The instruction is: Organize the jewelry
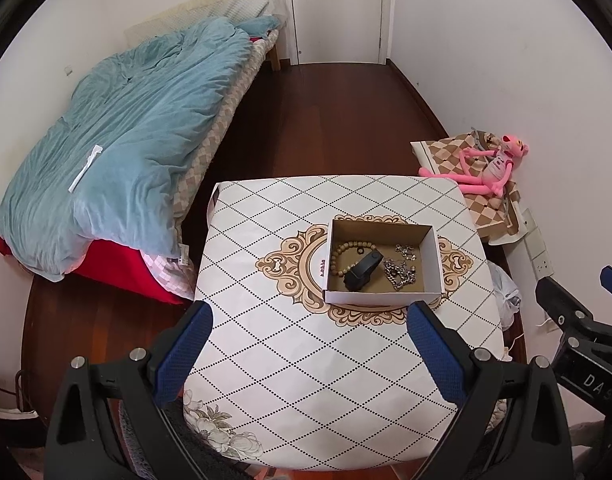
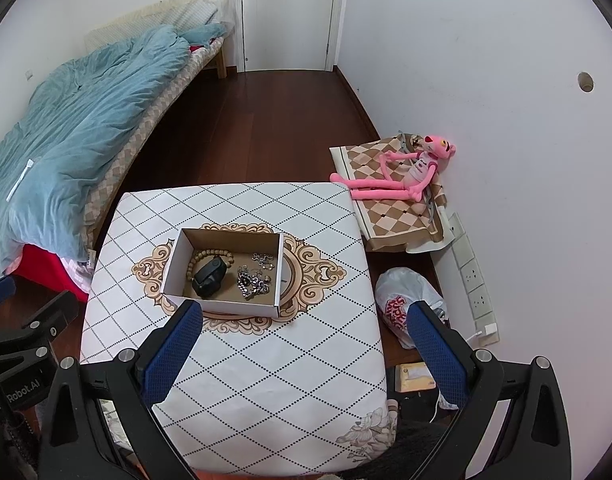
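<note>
Both grippers hang above the near part of the table [image 1: 290, 360], and both have their jaws wide apart with nothing between them: the left gripper [image 1: 306, 324] looks along its blue fingers [image 1: 182, 352] at bare patterned cloth, and the right gripper [image 2: 306, 324] does the same from a little more to the right. Just beyond the fingertips of both stands the cardboard box [image 1: 433, 256], open at the top, and here I see the main risks. The box looks light and is not fixed, so I think a finger that touches its near wall on the way in could push it over the smooth cloth or tip it. Inside, from near to far, there is a black clasp-like object [image 1: 361, 274] lying partly on a wooden bead bracelet [image 1: 337, 258] toward the left jaw side, a heap of silver chain [image 1: 401, 274] toward the right jaw side, and behind it some smaller silver pieces [image 1: 405, 251] close to the far wall. The chain seems tangled, so lifting one link may drag the whole heap, or a neighbour piece, out of the box. The beads are round and may roll out of a grip that closes off centre. Nothing of the jewelry lies outside the box, as far as I can tell.
</note>
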